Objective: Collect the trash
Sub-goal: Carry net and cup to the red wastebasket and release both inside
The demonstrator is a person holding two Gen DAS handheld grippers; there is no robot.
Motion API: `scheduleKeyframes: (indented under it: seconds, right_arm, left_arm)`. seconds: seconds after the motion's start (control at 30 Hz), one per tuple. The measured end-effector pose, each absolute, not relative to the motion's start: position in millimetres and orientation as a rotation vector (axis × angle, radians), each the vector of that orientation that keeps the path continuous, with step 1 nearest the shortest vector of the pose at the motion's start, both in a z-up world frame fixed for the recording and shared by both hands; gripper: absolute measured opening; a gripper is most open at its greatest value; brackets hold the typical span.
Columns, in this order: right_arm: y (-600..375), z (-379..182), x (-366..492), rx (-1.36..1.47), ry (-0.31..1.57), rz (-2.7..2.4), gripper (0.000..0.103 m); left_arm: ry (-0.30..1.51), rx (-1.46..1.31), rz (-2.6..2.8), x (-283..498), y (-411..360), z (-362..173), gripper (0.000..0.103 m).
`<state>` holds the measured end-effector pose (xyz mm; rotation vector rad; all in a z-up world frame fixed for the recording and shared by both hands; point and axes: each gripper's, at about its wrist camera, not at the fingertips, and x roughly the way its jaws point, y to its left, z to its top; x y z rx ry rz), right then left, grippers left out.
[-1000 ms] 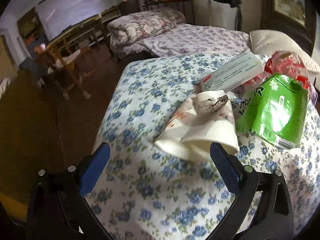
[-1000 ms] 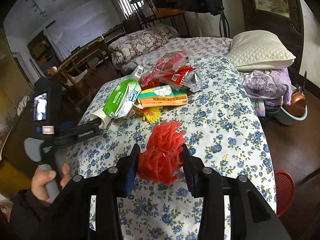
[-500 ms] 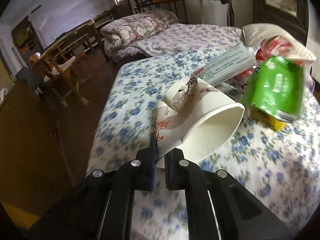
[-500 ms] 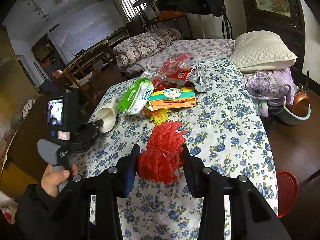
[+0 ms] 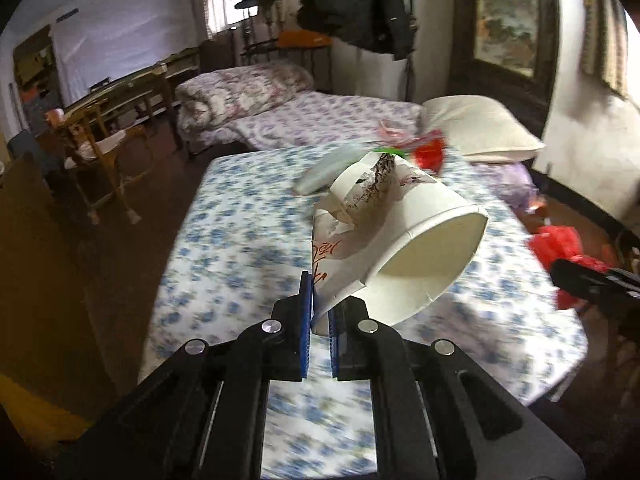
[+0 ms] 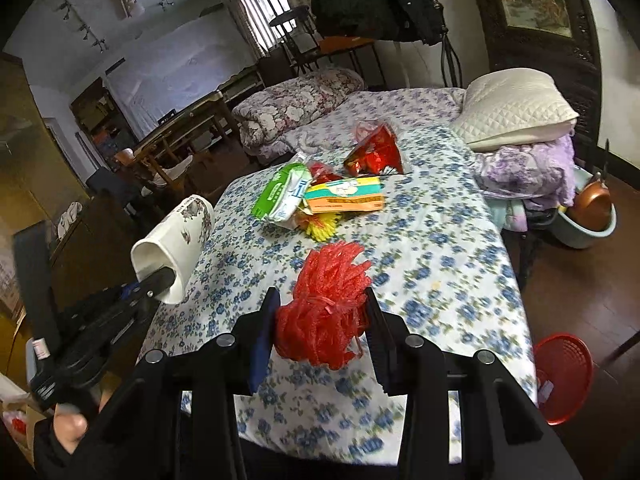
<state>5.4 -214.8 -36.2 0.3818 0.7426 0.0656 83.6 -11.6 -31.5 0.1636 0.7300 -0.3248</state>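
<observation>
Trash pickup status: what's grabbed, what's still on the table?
Nothing visibly binned yet. In hand: left gripper pinches the paper cup by its rim, clear of the table; right gripper clamps the red mesh bag. Left on the floral tablecloth: green pack, yellow-orange box, red wrapper.

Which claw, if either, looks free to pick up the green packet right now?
Probably neither: the left claw is shut on the paper cup, the right claw on the red mesh bag. The green packet lies unobstructed.

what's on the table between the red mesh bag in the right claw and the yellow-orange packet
In the right wrist view, only bare floral tablecloth lies between red mesh bag and yellow-orange packet.
</observation>
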Motion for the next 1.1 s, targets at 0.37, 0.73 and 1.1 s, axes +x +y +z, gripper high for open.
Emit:
scheduleKeyframes:
  seconds: [0.37, 0.73, 1.1]
  right_arm:
    - [-267.7, -28.4, -41.3, 0.421, 0.700, -0.027, 0.041]
    - [-344.5, -38.9, -77.0, 0.469, 0.679, -0.134, 0.041]
    - [-437.7, -96.6, -110.5, 0.532, 0.748, -0.298, 0.041]
  left_arm:
    - [0.715, 0.174, -0.487, 47.5, -78.4, -13.9, 0.009]
    - [0.762, 0.272, -0.649, 28.8, -177.2, -33.0, 0.008]
    - [0.827, 0.394, -0.789, 15.7, -290.2, -73.6, 0.009]
